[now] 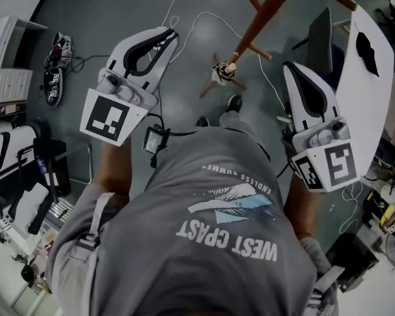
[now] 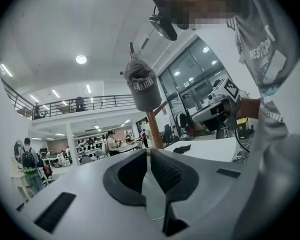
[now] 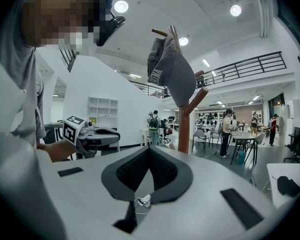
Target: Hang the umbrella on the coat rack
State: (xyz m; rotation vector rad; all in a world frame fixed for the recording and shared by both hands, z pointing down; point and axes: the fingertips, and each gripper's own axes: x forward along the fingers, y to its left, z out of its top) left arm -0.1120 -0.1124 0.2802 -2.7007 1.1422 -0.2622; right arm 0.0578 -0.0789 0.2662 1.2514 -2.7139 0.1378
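No umbrella shows in any view. The wooden coat rack [image 1: 260, 18] stands ahead of me, its base [image 1: 222, 72] on the grey floor between my two grippers. A grey cap [image 2: 141, 86] hangs on one of its pegs, the same cap [image 3: 171, 68] being plain in the right gripper view. My left gripper [image 1: 166, 37] is held up at the left, jaws shut with nothing between them [image 2: 149, 153]. My right gripper [image 1: 291, 70] is at the right, also shut and empty [image 3: 149, 150]. Each gripper view shows the other gripper beside the rack.
A white table [image 1: 375, 91] with a small black thing [image 1: 367, 46] on it stands close at the right. A dark chair [image 1: 319, 38] is beside it. Shoes [image 1: 55, 64] and cables lie on the floor at the left. People and desks fill the hall behind the rack.
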